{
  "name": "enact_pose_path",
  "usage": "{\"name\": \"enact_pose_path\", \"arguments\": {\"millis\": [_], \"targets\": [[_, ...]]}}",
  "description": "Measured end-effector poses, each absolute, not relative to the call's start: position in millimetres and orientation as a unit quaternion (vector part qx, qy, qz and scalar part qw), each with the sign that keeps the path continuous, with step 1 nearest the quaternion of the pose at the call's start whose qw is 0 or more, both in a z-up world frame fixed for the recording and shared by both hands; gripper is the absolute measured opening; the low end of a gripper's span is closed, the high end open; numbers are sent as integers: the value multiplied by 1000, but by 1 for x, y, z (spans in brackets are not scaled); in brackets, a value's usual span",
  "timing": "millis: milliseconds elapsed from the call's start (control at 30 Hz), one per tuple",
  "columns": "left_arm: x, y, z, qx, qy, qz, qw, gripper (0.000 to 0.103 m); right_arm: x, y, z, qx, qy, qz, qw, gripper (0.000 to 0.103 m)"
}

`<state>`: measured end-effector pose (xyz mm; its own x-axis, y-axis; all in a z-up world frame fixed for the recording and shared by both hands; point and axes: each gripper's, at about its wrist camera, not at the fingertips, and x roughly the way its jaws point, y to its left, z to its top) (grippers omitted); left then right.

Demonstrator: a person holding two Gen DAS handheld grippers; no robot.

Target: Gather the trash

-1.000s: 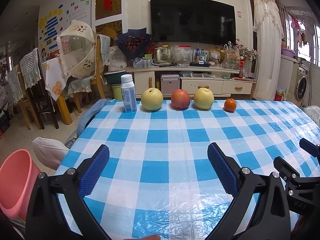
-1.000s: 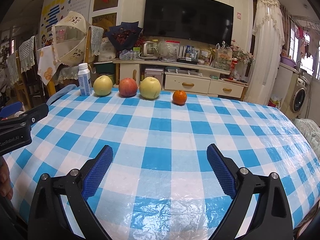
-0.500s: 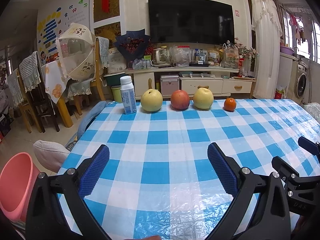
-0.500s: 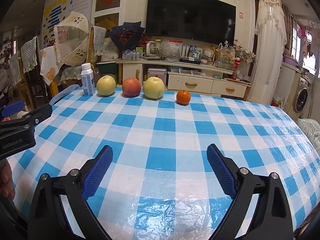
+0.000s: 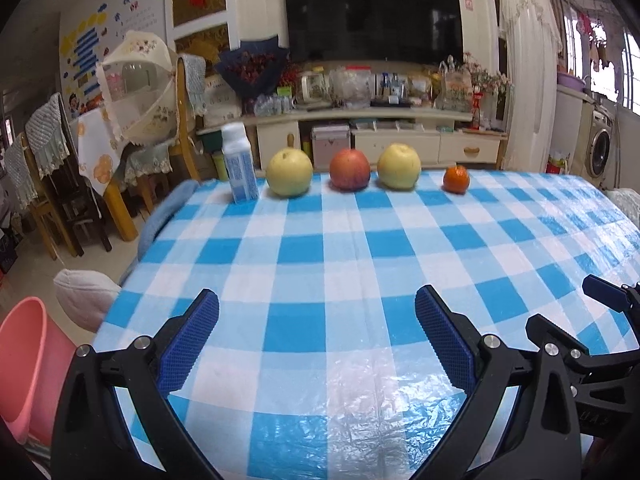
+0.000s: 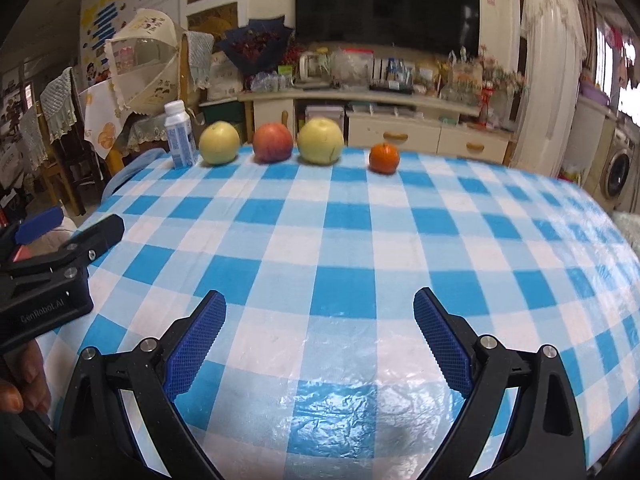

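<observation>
Nearest, the left gripper (image 5: 317, 344) and right gripper (image 6: 319, 346) hung empty, jaws spread wide, over the near edge of the checked tablecloth (image 5: 340, 248), a pink bin (image 5: 22, 364) low at the near left. At the far edge the likely trash, a small white bottle (image 5: 240, 164), stood upright just left of a yellow pear (image 5: 289, 174); a careless reach could have toppled it or rolled the fruit

We hold our right gripper (image 6: 318, 322) wide apart over the checked bench (image 6: 360, 248), gripping nothing. Along the far edge stand a bottle (image 6: 180, 136), pear (image 6: 219, 143), apple (image 6: 272, 142), second pear (image 6: 320, 141) and orange (image 6: 384, 157). Our left gripper (image 6: 60, 228) shows at left.
</observation>
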<state>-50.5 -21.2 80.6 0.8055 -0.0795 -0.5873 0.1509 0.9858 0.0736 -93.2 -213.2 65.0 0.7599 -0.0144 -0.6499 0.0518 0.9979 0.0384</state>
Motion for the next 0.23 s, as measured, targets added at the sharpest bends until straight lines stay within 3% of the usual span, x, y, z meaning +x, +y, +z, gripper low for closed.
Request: {"name": "enact_pose_path", "arguments": {"millis": [233], "targets": [[-14,-34,40,42,384,-51,921,99,-64,-227,32,51,423,-47,904,94]]}}
